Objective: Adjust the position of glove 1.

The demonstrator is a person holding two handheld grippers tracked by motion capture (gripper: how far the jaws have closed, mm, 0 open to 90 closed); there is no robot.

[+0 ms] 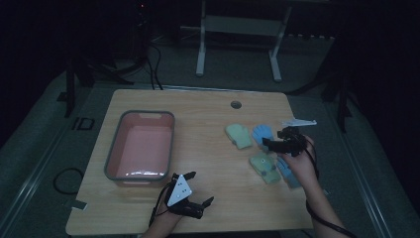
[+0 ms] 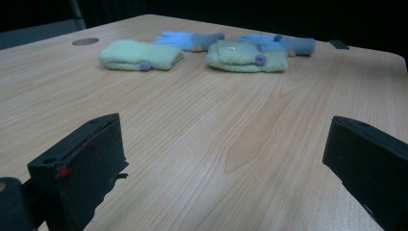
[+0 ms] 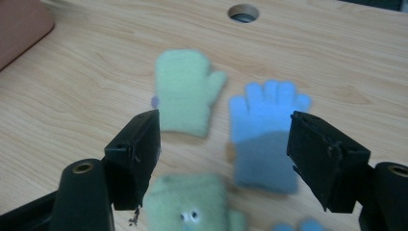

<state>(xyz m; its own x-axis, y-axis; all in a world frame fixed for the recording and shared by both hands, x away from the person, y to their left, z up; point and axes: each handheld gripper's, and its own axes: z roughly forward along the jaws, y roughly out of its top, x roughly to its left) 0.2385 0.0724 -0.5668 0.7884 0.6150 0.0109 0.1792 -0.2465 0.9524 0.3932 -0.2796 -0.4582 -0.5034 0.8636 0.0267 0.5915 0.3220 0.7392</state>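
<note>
Dim floor and a pale metal frame are lying beyond the wooden tabletop (image 1: 198, 148), which is carrying everything I am working with. Biggest on it is the pink basin (image 1: 141, 145) with its grey rim, sitting empty toward my left. Well apart from it, on my right half, four small gloves are lying in a loose cluster: a green mitten (image 1: 239, 135) and a blue glove (image 1: 262, 134) farther from me, a green mitten with eyes (image 1: 263, 166) and a second blue glove (image 1: 288, 172) nearer.

I am holding my right tool (image 1: 285, 141) released, jaws spread wide, hovering right over that cluster. In the right gripper view the blue glove (image 3: 266, 134) is lying just ahead between the jaws, its long axis running away from me, fingers pointing toward the far edge. I judge it the likeliest next pick, with the right hand far nearer.

My left tool (image 1: 190, 191) is also standing open, resting low near the front edge beside the basin. Its own view is looking across bare wood at the gloves side-on, showing their thickness and a purple button on the green mitten (image 2: 139, 55), while the high view is placing the basin.
</note>
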